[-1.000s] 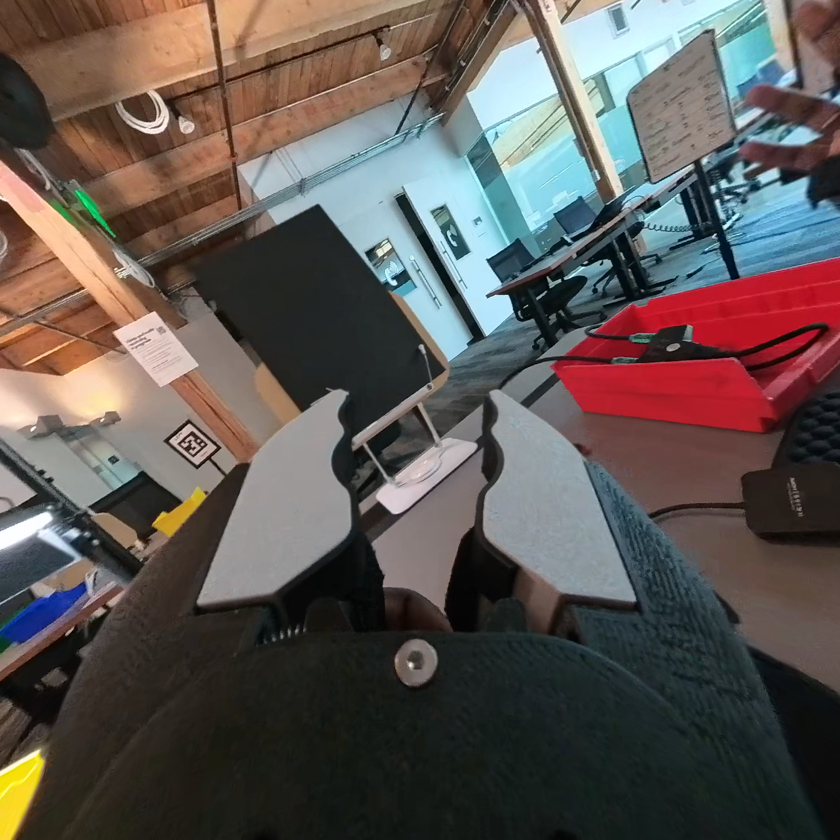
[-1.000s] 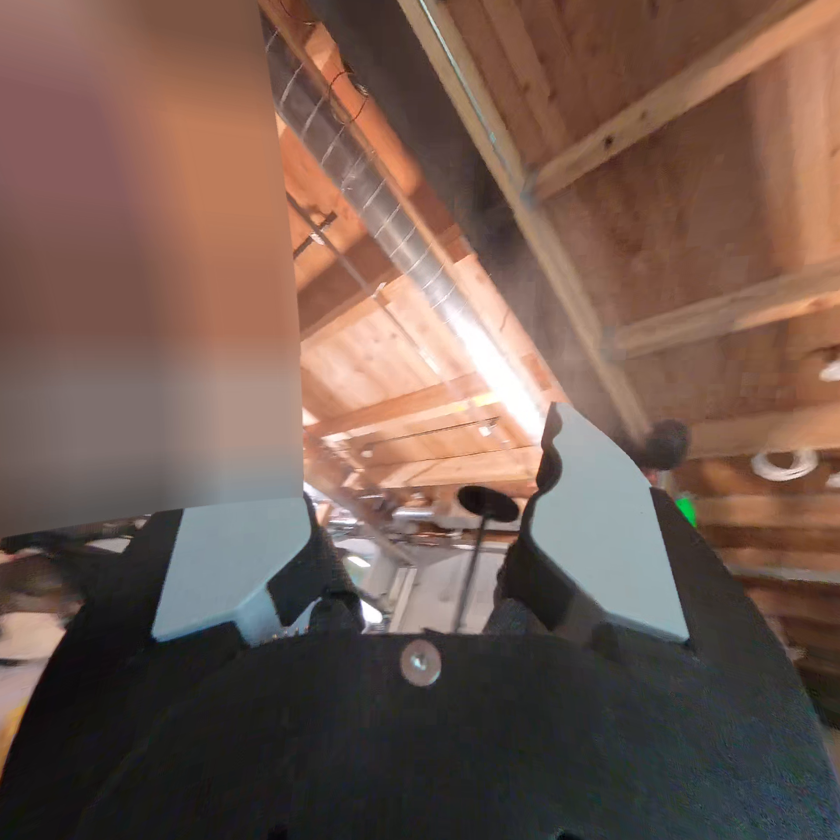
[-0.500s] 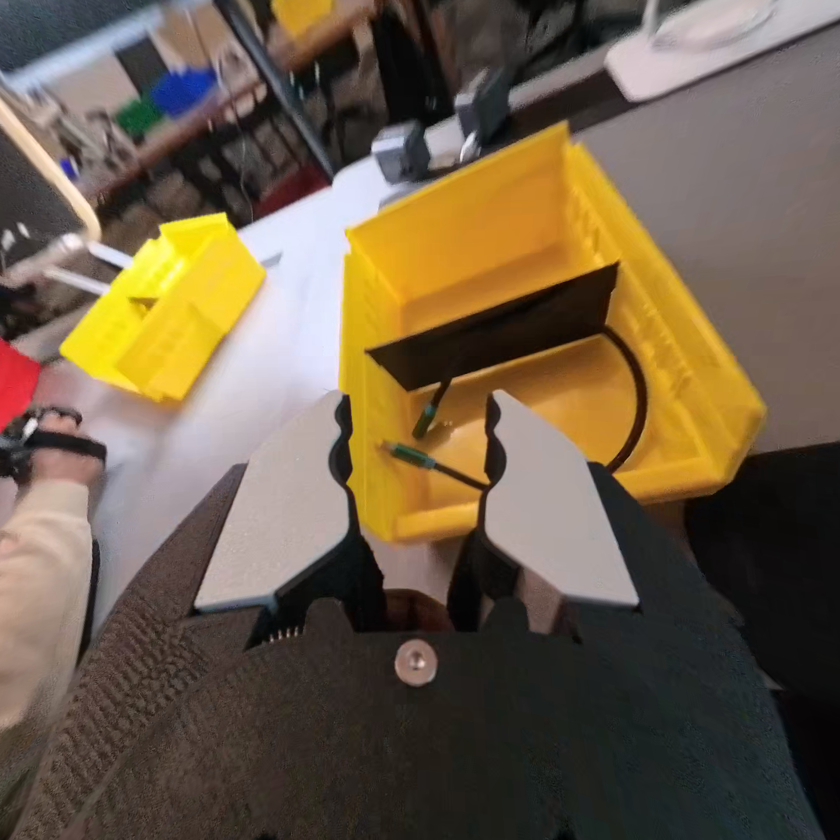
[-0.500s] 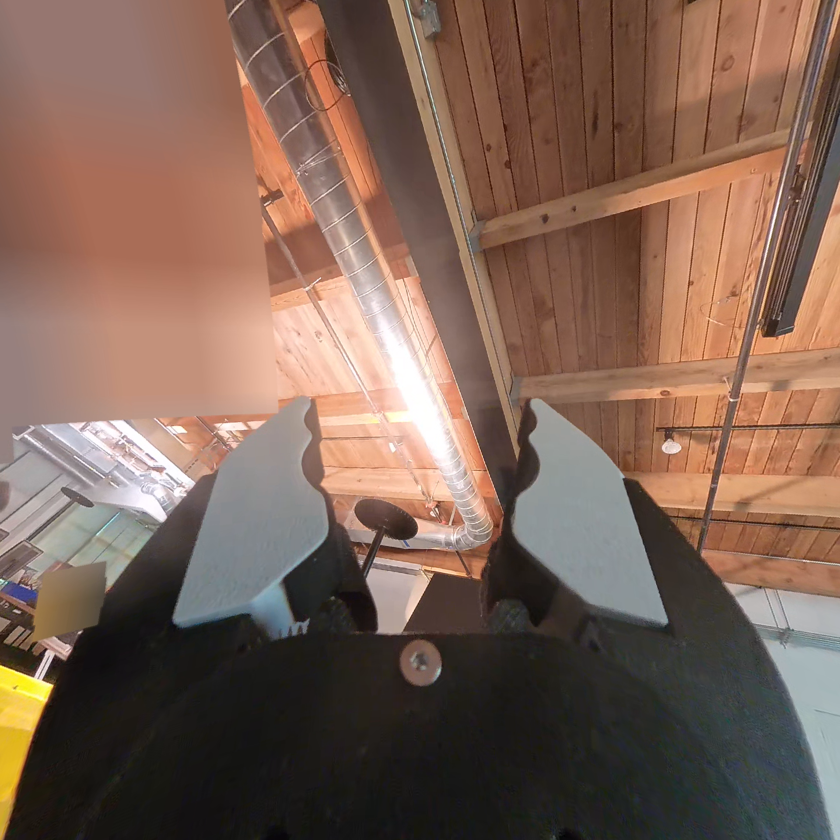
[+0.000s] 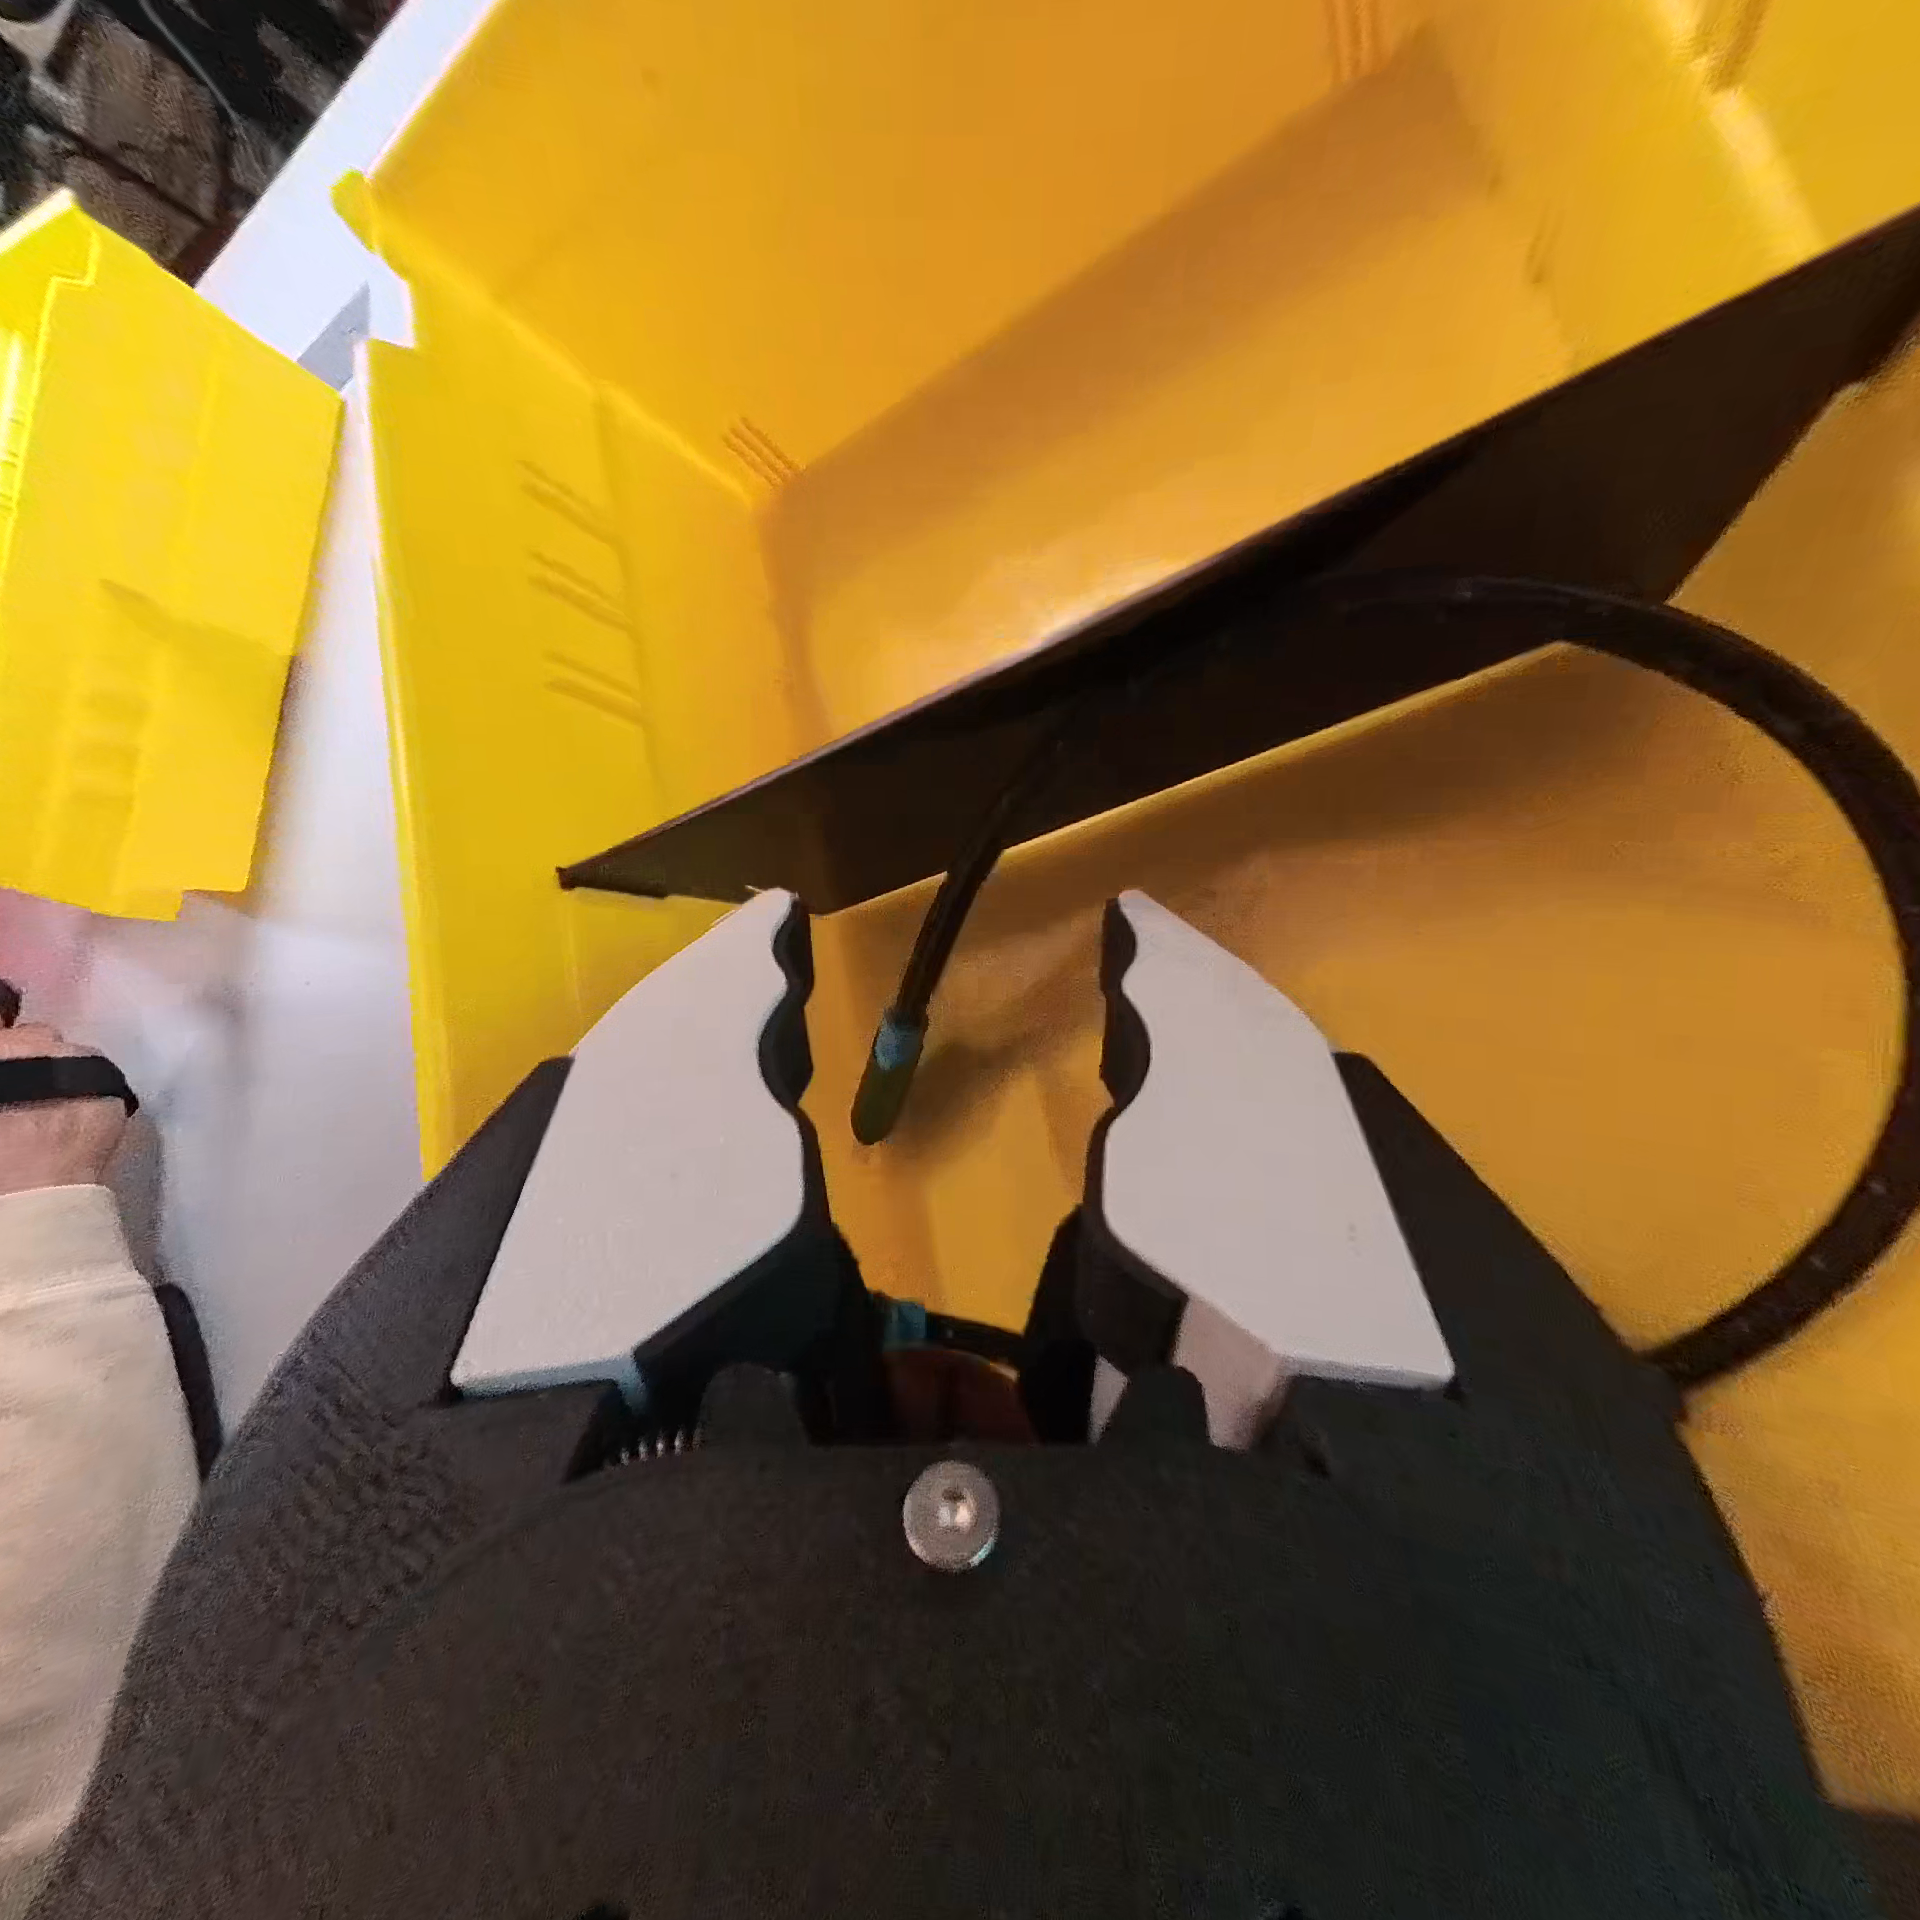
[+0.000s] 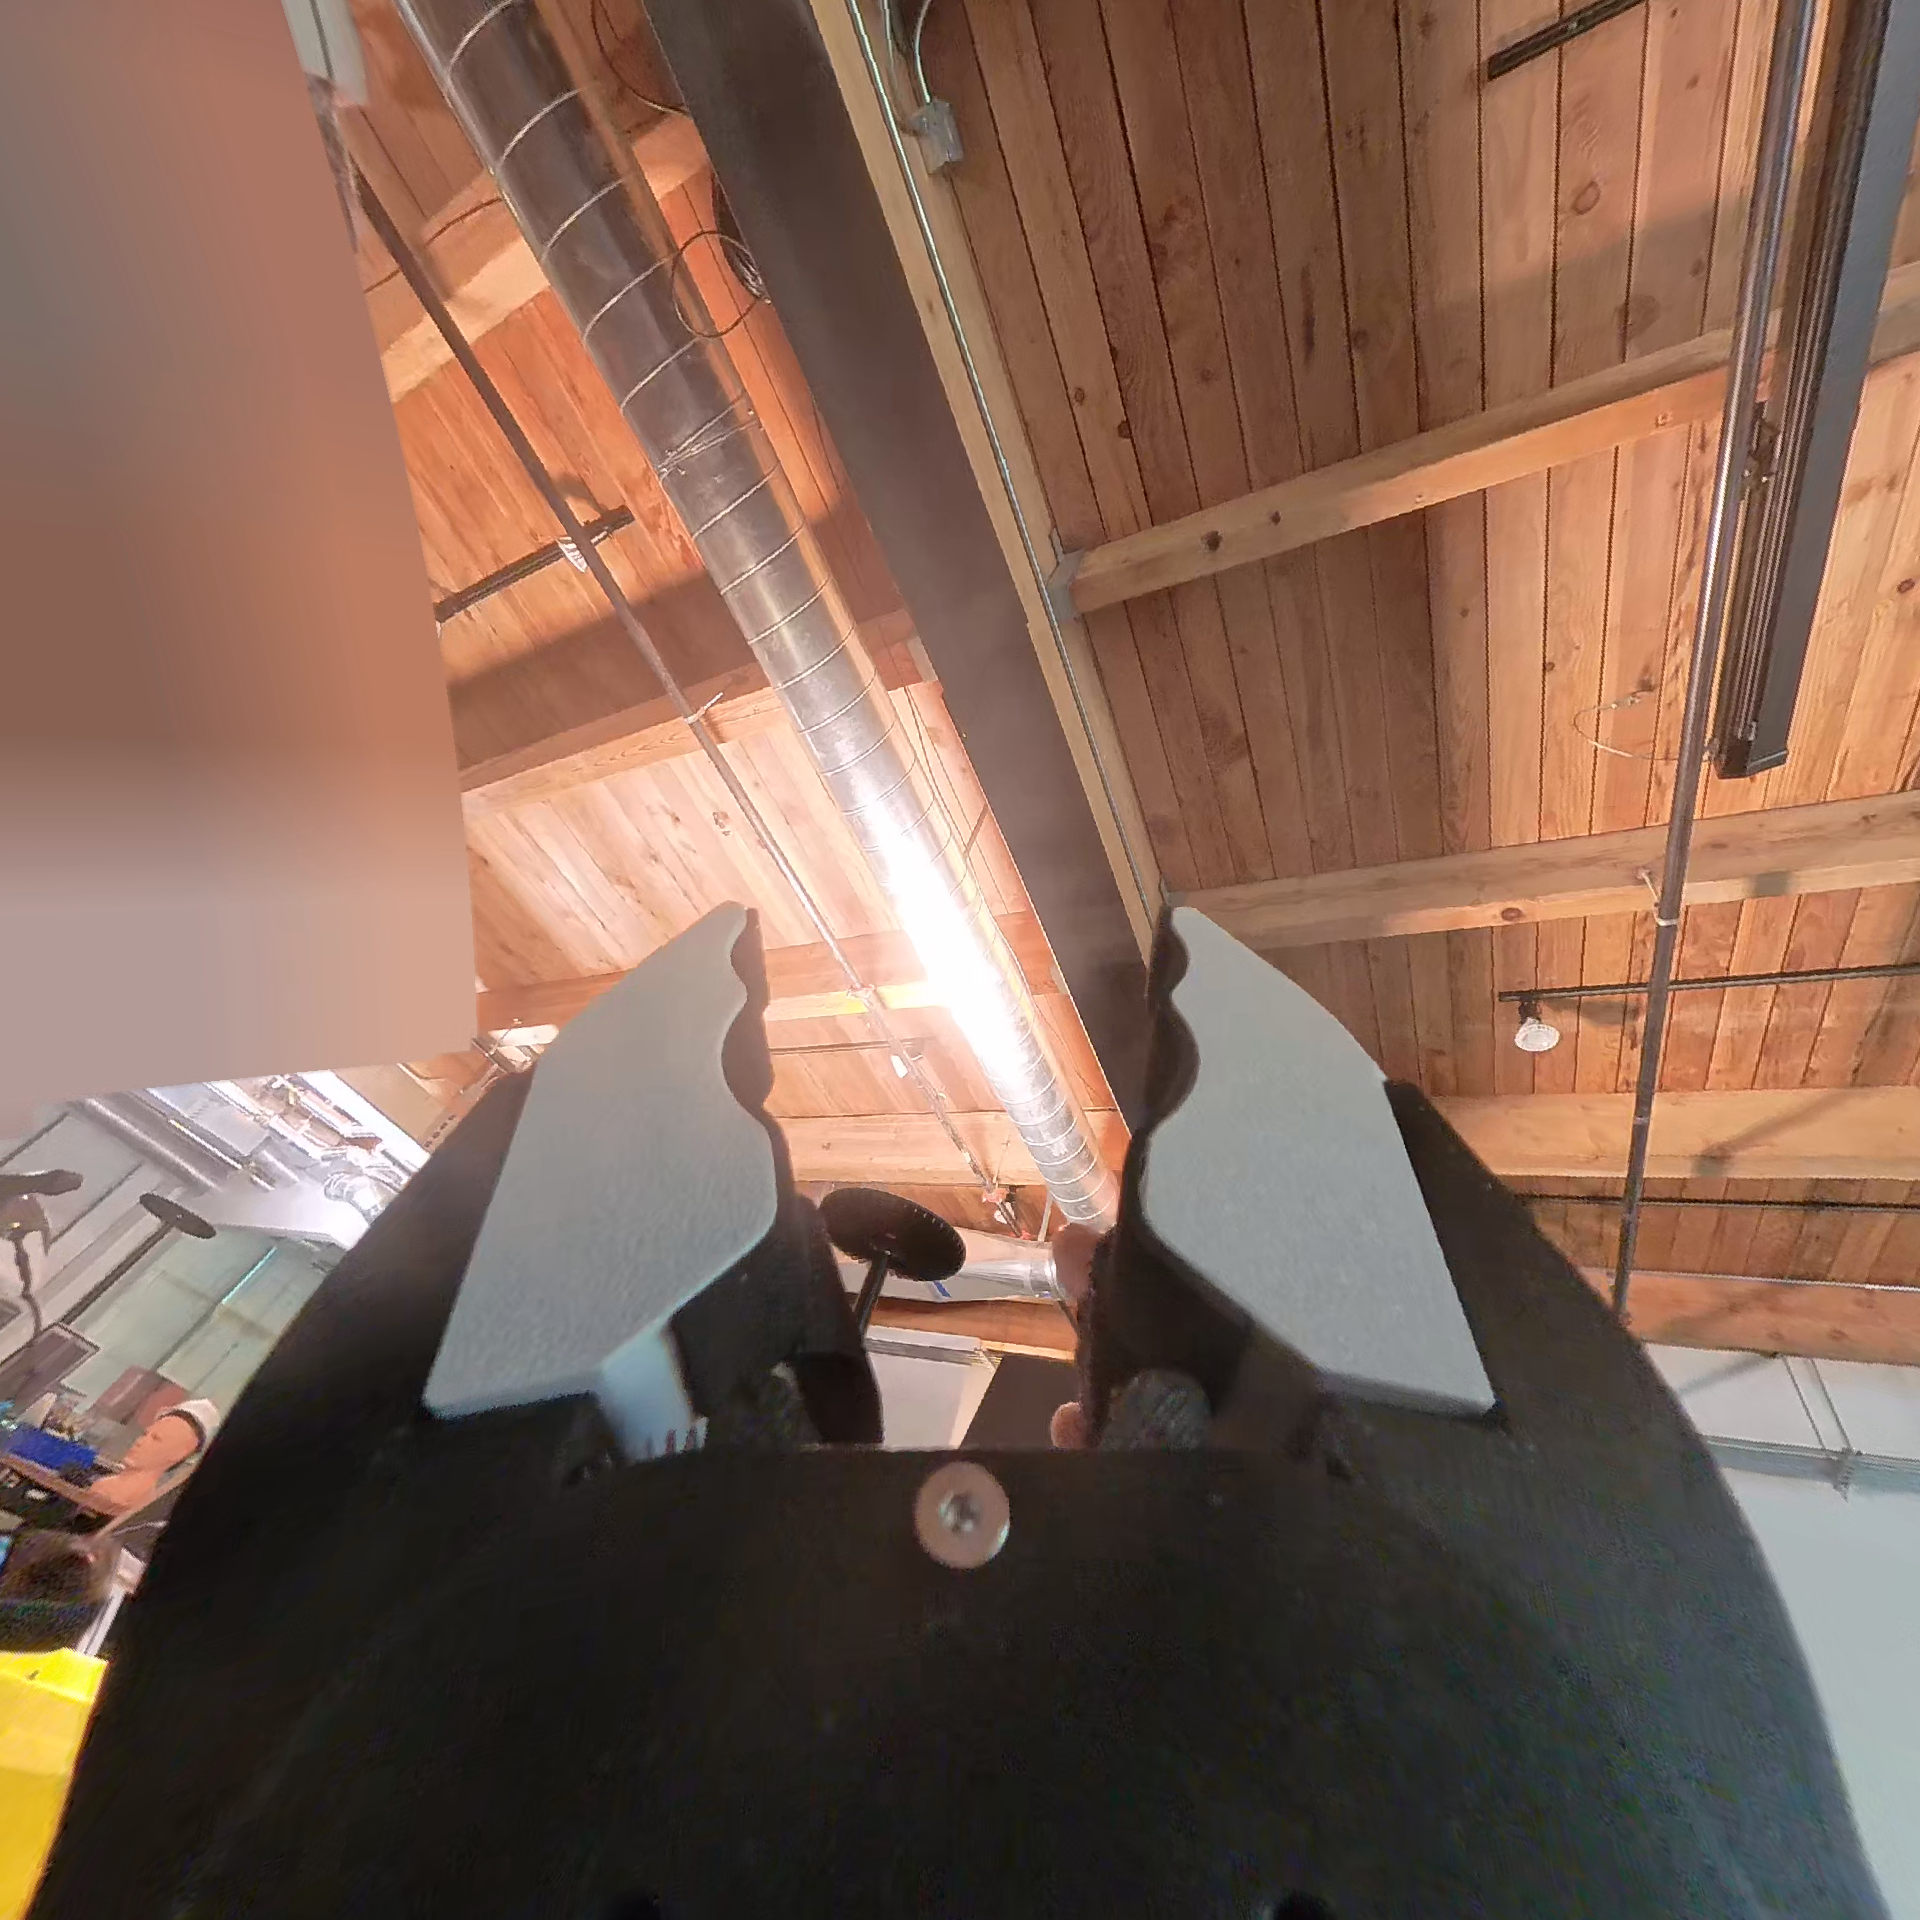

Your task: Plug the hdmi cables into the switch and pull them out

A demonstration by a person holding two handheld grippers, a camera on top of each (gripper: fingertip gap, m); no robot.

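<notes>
In the left wrist view my left gripper (image 5: 951,914) is open and empty, down inside a large yellow bin (image 5: 582,540). A black HDMI cable (image 5: 1808,862) loops along the bin floor on the right. One plug end (image 5: 883,1070), dark with a teal collar, lies on the bin floor between my fingertips, untouched. A second teal plug tip (image 5: 906,1322) peeks out under the gripper's base. A black divider panel (image 5: 1299,665) crosses the bin just beyond. The switch is not in view. My right gripper (image 6: 951,925) is open and empty, pointing up at the wooden ceiling.
A second, smaller yellow bin (image 5: 135,582) stands on the white table (image 5: 312,935) to the left. A person's hand and cream sleeve (image 5: 62,1299) are at the left edge. The right wrist view shows a metal duct (image 6: 790,582), beams, and a yellow bin corner (image 6: 31,1766).
My left gripper swung from facing the room and a red tray down into the yellow bin, closing in on the cable plug. The right gripper tilted further up toward the ceiling.
</notes>
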